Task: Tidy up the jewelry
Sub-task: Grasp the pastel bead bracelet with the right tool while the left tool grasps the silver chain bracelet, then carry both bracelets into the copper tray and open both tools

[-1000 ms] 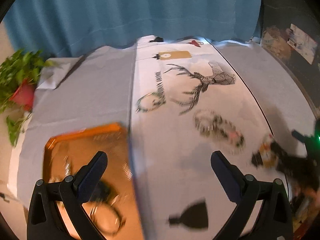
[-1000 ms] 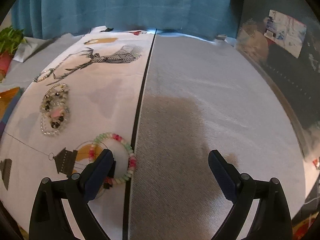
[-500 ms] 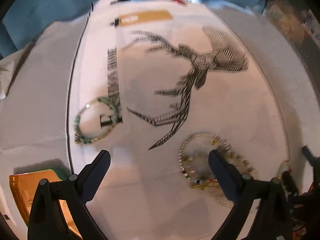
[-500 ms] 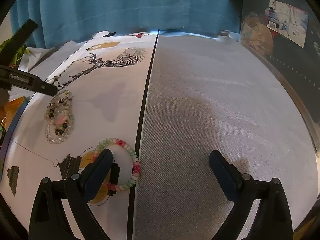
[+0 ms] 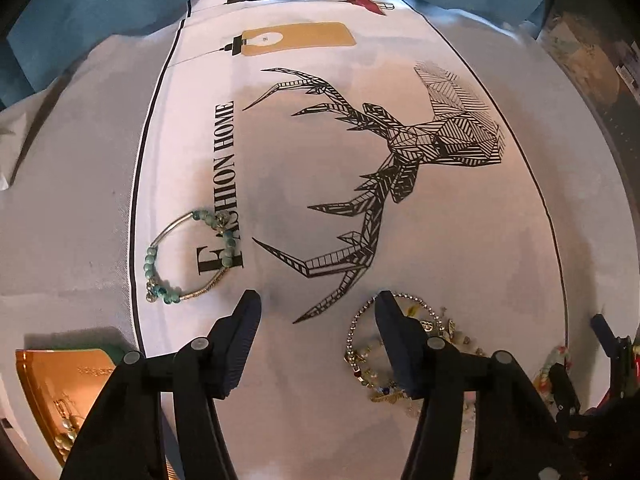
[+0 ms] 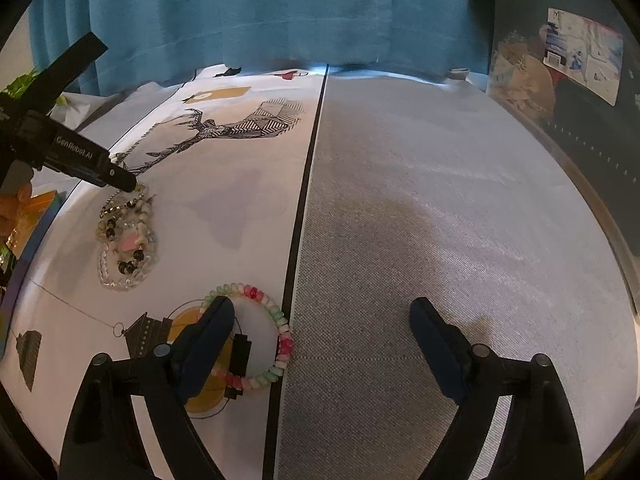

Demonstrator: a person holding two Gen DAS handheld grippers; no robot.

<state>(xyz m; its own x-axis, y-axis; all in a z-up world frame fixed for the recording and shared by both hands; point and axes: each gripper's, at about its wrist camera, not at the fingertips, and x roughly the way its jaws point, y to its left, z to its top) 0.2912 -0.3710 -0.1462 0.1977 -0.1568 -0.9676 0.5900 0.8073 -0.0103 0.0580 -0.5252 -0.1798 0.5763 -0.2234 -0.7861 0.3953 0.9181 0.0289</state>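
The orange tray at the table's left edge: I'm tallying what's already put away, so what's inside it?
In the orange tray, a gold chain piece and pale beads lie. The left gripper's frame covers the rest of the tray, so a full count is impossible.

The left gripper [image 5: 316,308] points steeply down at a white cloth [image 5: 460,248] printed with a black line-drawn stag [image 5: 400,160] and the words "FASHION HOME". Its jaws are closing, with only bare cloth between them. The right-hand finger overlaps a heap of bracelets [image 5: 400,344], gold chain and mixed beads tangled together. Off to the left, apart from the fingers, a bracelet of turquoise beads [image 5: 188,256] with silver tube sections lies across the printed letters. At the lower left edge sits an orange tray [image 5: 52,376] holding pale beaded pieces. Blue curtain [image 5: 100,12] hangs behind the table.
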